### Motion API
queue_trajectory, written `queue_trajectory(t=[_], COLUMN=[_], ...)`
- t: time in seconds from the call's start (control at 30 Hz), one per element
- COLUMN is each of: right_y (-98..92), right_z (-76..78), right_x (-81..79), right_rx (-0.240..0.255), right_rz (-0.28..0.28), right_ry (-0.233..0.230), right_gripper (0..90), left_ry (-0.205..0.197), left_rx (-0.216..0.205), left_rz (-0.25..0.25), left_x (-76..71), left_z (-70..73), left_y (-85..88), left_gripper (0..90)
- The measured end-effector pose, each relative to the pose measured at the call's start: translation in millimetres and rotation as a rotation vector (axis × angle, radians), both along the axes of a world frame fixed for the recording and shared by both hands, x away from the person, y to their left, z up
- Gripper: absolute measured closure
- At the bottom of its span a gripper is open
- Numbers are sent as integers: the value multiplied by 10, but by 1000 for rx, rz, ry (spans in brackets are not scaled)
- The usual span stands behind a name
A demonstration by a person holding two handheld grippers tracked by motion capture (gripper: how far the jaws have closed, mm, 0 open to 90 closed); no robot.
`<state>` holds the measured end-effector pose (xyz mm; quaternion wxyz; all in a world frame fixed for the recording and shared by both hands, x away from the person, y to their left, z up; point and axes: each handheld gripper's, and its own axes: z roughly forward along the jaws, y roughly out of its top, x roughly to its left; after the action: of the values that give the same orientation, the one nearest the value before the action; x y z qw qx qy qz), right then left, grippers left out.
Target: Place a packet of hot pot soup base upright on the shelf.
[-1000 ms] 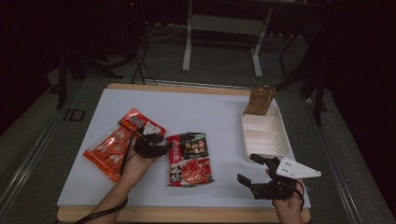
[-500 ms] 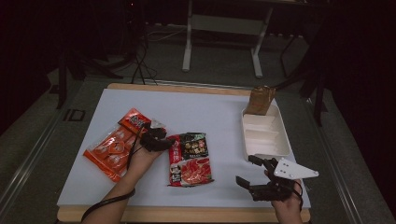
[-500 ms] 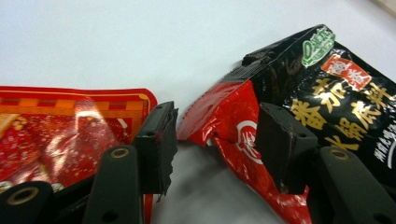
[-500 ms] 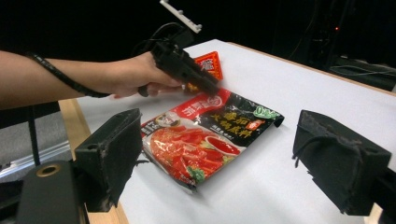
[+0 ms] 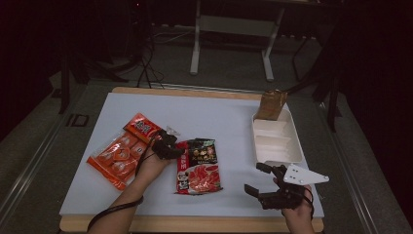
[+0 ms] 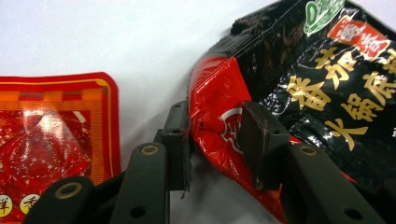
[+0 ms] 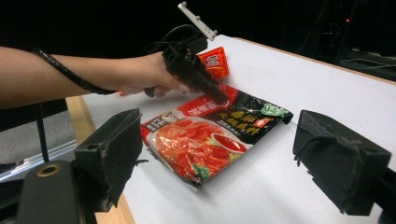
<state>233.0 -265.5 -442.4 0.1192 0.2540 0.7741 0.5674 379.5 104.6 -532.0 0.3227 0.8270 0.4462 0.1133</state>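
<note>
The red-and-black sauce packet (image 5: 198, 165) is laid flat beside the orange snack bag (image 5: 124, 151). Its upper left edge is pinched between the left gripper's (image 6: 215, 140) jaws, which have just been closing. The right gripper (image 5: 263, 180), held near the packet's lower right, is kept wide open, empty.

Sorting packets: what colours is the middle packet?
Red and black packet, gold lettering; clearest in the right gripper view.

1. This looks like a lab or recording studio: black drapes and darkness surround the scene.
2. A white-topped table (image 5: 229, 117) with a wooden edge sits lit at centre.
3. At 12 o'clock stands a grey metal stand (image 5: 234, 29); at 11 o'clock cables (image 5: 146, 68) trail over grey floor.
</note>
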Motion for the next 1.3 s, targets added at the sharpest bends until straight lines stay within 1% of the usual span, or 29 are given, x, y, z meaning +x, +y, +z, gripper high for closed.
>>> queue_trajectory(t=[0.03, 0.1, 0.13, 0.23, 0.27, 0.33, 0.43, 0.47, 0.53, 0.6, 0.67, 0.73, 0.8, 0.87, 0.9, 0.93, 0.97, 1.0, 1.07, 1.1, 1.2, 1.23, 1.3], right_y=[4, 13, 15, 21, 21, 21, 17, 14, 3, -10, -18, -24, -32, -41, -44, -47, -51, -53, -61, -61, -57, -54, -48], right_z=[-1, -4, -7, -14, -17, -19, -11, -7, 0, 6, 12, 19, 28, 40, 43, 46, 50, 51, 51, 52, 55, 57, 61], right_x=[-2, -3, -1, 4, 5, 9, 9, 5, -1, -2, 1, 1, -5, -11, -12, -13, -13, -12, -7, -5, -8, -11, -17], right_rx=[-2, 0, 0, -1, -3, -1, 0, 1, 0, 2, -2, -3, -4, -2, 0, -2, -8, -8, 4, 5, 2, 0, -10], right_rz=[4, 12, 15, 16, 15, 15, 14, 12, 11, 3, -7, -21, -30, -46, -50, -59, -71, -74, -70, -71, -71, -73, -75], right_ry=[1, 6, 6, 13, 11, 13, 11, 7, 2, -4, 8, 12, 2, -7, -8, -16, -22, -21, -17, -17, -24, -31, -42], right_gripper=[154, 154, 154, 155, 155, 156, 157, 157, 157, 162, 188, 189, 188, 188, 188, 187, 186, 185, 184, 184, 183, 182, 172], left_ry=[2, 22, 29, -41, -54, -73, -85, -94, -111, -131, -146, -151, -168, -189, -200, -212, -219, -226, -259, -266, -288, -280, -290], left_rx=[5, -3, -3, 80, 94, 106, 84, 82, 64, 67, 64, 46, 46, 41, 42, 26, 18, 18, 18, 19, -3, -15, -36], left_rz=[-1, 4, 3, 1, 3, 8, 21, 21, 19, 7, -5, -8, -14, -21, -32, -37, -37, -40, -62, -72, -89, -83, -86], left_x=[4, 22, 23, -46, -60, -84, -107, -118, -142, -167, -191, -211, -243, -285, -306, -332, -349, -373, -420, -434, -481, -488, -514], left_z=[4, 14, 18, 53, 67, 87, 131, 150, 214, 287, 363, 412, 456, 504, 531, 570, 591, 615, 661, 684, 726, 737, 747], left_y=[-3, 1, -11, -120, -140, -159, -163, -169, -172, -185, -196, -195, -204, -207, -210, -205, -201, -212, -225, -226, -218, -211, -202], left_gripper=[663, 700, 763, 797, 805, 820, 836, 838, 846, 854, 858, 864, 865, 867, 867, 868, 868, 868, 868, 868, 870, 871, 873])
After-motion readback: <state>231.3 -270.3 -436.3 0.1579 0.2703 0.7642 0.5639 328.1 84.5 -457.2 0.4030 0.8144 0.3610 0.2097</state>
